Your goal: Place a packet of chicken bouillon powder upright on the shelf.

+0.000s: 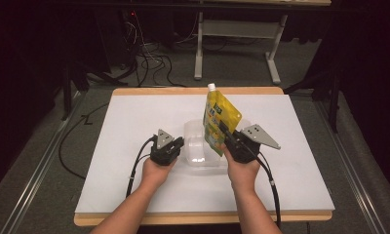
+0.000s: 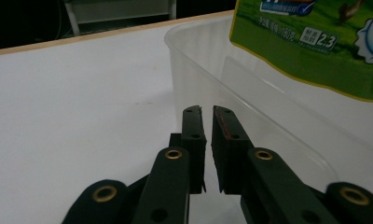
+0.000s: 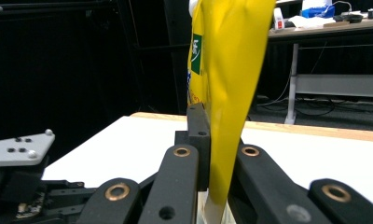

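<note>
A yellow and green spouted pouch [image 1: 220, 119] with a white cap [image 1: 211, 87] stands upright over a clear plastic container [image 1: 195, 156] in the middle of the white board. My right gripper [image 1: 225, 134] is shut on the pouch's lower right edge. In the right gripper view the pouch [image 3: 231, 93] is pinched between the jaws of that gripper [image 3: 219, 116]. My left gripper [image 1: 179, 143] rests at the container's left side. Its jaws [image 2: 207, 112] stand almost together with nothing between them, just short of the container wall [image 2: 194, 60]. The pouch's printed lower part [image 2: 315, 46] hangs above the container.
The white board [image 1: 134, 117] lies on a wooden table top [image 1: 193, 90] and has bare room left and right of the container. Cables [image 1: 149, 58] and a desk frame [image 1: 199, 48] stand on the floor beyond. The left gripper's grey plate [image 3: 19, 147] shows beside the right jaws.
</note>
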Tool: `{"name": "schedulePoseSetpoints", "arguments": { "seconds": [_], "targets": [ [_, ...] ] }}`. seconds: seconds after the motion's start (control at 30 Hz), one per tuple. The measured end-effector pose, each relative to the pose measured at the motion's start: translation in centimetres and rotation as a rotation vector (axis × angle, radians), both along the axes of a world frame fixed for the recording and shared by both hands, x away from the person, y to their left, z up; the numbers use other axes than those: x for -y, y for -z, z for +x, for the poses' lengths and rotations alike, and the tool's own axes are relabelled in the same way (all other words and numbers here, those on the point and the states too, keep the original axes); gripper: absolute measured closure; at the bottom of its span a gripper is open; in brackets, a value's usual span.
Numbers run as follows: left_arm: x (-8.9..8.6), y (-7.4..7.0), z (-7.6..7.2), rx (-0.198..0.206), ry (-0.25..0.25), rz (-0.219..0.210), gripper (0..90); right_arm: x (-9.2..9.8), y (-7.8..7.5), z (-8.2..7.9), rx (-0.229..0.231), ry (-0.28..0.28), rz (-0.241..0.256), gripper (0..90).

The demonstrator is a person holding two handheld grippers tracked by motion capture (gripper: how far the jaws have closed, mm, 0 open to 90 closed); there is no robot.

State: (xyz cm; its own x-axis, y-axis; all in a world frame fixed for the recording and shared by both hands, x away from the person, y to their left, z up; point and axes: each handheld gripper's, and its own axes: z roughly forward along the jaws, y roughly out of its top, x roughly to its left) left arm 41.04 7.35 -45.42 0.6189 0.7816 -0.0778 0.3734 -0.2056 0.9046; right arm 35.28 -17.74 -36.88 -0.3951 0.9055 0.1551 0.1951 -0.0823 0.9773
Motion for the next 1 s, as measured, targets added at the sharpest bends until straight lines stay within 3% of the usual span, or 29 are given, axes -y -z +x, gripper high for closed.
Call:
{"name": "schedulePoseSetpoints", "arguments": {
  "seconds": [0.2,0.63,0.73,1.0],
  "targets": [
    [-0.7,-0.4,-0.6,0.006,-0.003,0.001,74.6,0.1,0.4,0.2,0.000,0.012,0.004,90.0],
    [-1.0,-0.2,-1.4,-0.003,0.022,0.014,73.9,-0.8,0.4,0.9,-0.020,-0.008,0.037,90.0],
    [-1.1,-0.3,-1.5,-0.004,0.024,0.009,74.0,-0.8,0.4,1.1,-0.033,-0.014,0.074,90.0],
    [-1.1,-0.4,-1.5,-0.001,0.026,0.006,74.1,-1.2,0.4,1.1,-0.040,-0.026,0.081,90.0]
  ]
}}
